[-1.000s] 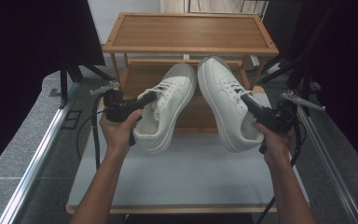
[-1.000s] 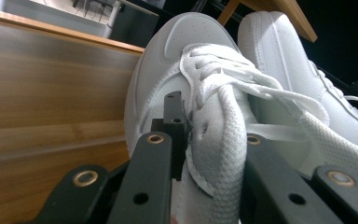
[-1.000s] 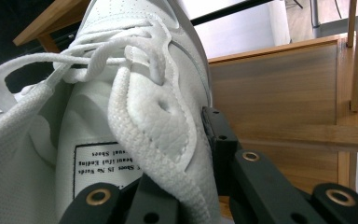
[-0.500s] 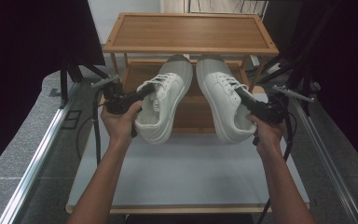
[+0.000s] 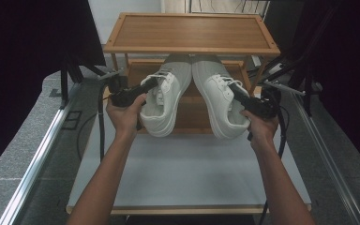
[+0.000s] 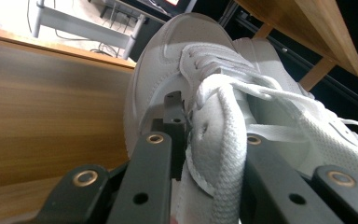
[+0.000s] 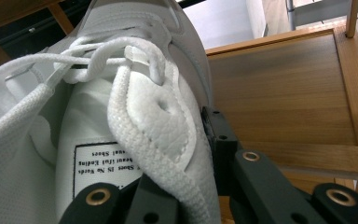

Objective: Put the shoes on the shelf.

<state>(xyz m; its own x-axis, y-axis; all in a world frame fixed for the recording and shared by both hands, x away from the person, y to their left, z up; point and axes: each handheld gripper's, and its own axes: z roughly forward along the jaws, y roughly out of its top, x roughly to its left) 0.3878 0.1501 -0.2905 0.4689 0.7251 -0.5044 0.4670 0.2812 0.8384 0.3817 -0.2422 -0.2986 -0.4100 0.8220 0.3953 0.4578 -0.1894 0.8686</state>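
The left gripper is clamped on the side wall of the left white shoe; the right gripper is clamped on the side wall of the right white shoe. Both shoes hang side by side, toes under the wooden rack's top shelf, above its lower shelf

wooden rack on a white table

the two-tier wooden rack stands at the far end of the white table; its top shelf bare, cables trailing over the table's edges.
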